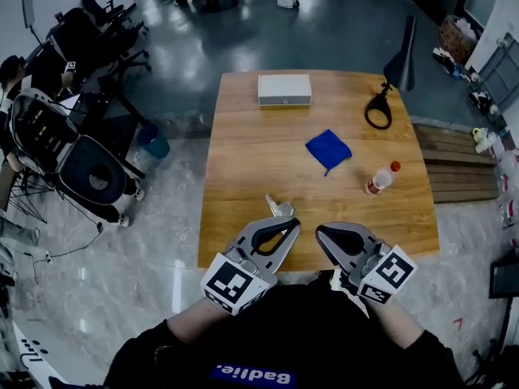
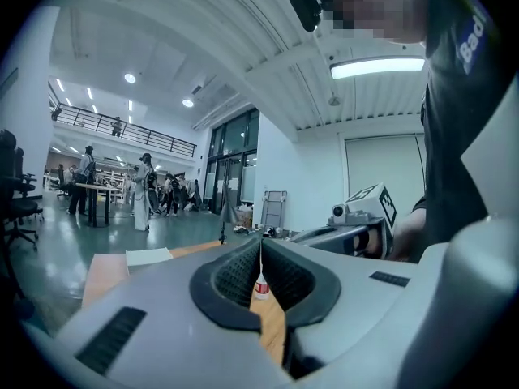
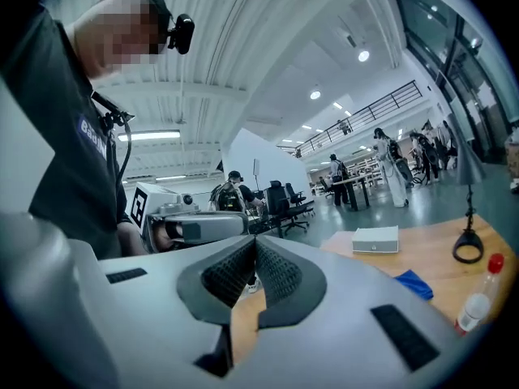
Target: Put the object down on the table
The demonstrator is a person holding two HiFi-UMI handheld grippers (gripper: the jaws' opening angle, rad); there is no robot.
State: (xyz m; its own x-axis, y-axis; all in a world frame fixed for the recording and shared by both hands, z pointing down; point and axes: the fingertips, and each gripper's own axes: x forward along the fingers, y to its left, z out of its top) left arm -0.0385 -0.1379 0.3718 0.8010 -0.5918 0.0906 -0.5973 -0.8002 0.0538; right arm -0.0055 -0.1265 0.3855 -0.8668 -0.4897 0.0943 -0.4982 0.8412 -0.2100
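My left gripper hovers over the front edge of the wooden table. Its jaws are shut, with nothing between them. My right gripper is close beside it on the right, also shut and empty. A small grey object lies on the table just beyond the left gripper's tips. A blue cloth lies mid-table. To its right, a clear bottle with a red cap lies on its side. In the left gripper view the bottle shows through the slot behind the jaws.
A white box sits at the table's far edge, and a black loop at the far right under a dark stand. Office chairs and equipment stand on the floor to the left, and wooden steps to the right.
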